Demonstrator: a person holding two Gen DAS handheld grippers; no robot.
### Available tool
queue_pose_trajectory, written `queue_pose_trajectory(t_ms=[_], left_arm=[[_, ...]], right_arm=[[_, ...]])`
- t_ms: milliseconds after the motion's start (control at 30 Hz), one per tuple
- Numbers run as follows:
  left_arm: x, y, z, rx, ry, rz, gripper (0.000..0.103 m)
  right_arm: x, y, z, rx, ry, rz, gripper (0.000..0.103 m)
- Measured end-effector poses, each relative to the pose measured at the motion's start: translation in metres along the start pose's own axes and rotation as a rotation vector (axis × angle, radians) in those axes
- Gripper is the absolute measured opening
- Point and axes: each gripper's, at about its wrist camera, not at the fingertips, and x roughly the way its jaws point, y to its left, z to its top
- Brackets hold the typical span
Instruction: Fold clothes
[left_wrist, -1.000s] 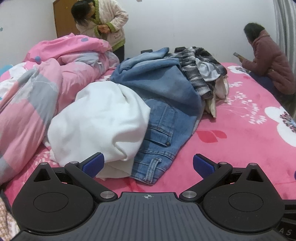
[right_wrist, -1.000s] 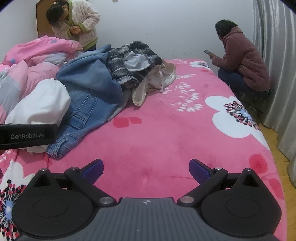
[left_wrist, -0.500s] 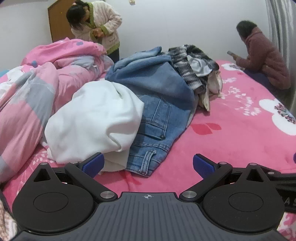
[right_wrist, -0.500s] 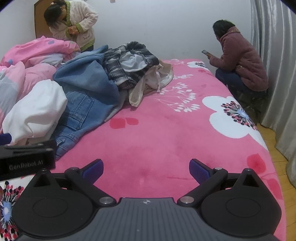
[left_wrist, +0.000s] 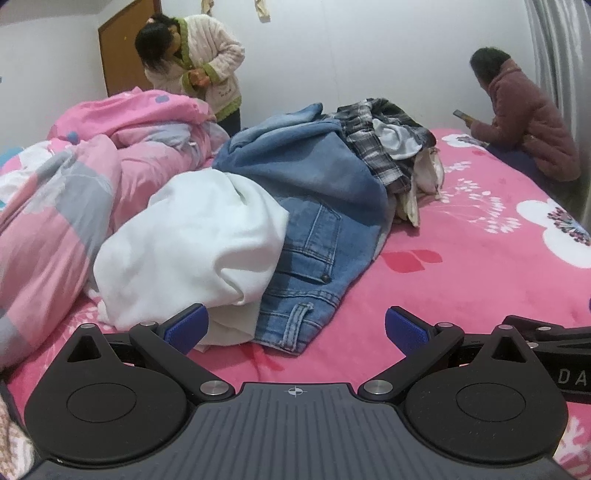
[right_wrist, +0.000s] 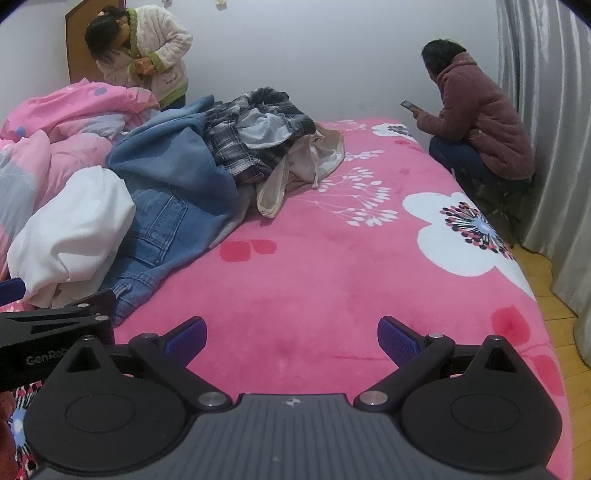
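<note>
A heap of clothes lies on the pink flowered bed (left_wrist: 461, 280) (right_wrist: 314, 280). Nearest is a white garment (left_wrist: 192, 251) (right_wrist: 70, 229), with blue jeans (left_wrist: 314, 266) (right_wrist: 159, 229) beside and partly under it. Behind them are a blue denim top (left_wrist: 306, 166) (right_wrist: 173, 158), a plaid shirt (left_wrist: 380, 151) (right_wrist: 236, 144) and a cream piece (right_wrist: 295, 166). My left gripper (left_wrist: 293, 326) is open, low over the bed, just short of the jeans' waistband and the white garment. My right gripper (right_wrist: 291, 334) is open over bare blanket, right of the heap.
A pink and grey quilt (left_wrist: 62, 192) (right_wrist: 55, 129) is bunched at the left. One person (left_wrist: 199, 70) stands at the far left by a door. Another person (right_wrist: 476, 122) crouches at the bed's right side with a phone. Grey curtains (right_wrist: 546, 147) and wood floor lie right.
Both grippers have drifted slightly; the left wrist view has swung a little left and the right gripper's body now shows at its right edge. The clothes have not moved.
</note>
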Motion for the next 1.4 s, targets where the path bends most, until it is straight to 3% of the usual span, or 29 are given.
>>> queue_pose_trajectory(t_ms=[733,1400], left_arm=[[0.007,0.004,-0.004,-0.042,0.075,-0.033,0.102],[0.01,0.008,-0.006,-0.043,0.083,-0.045,0.102]], right_arm=[[-0.001,0.001,-0.001,0.012,0.001,0.001,0.101],[0.003,0.003,-0.003,0.006,0.017,0.006,0.101]])
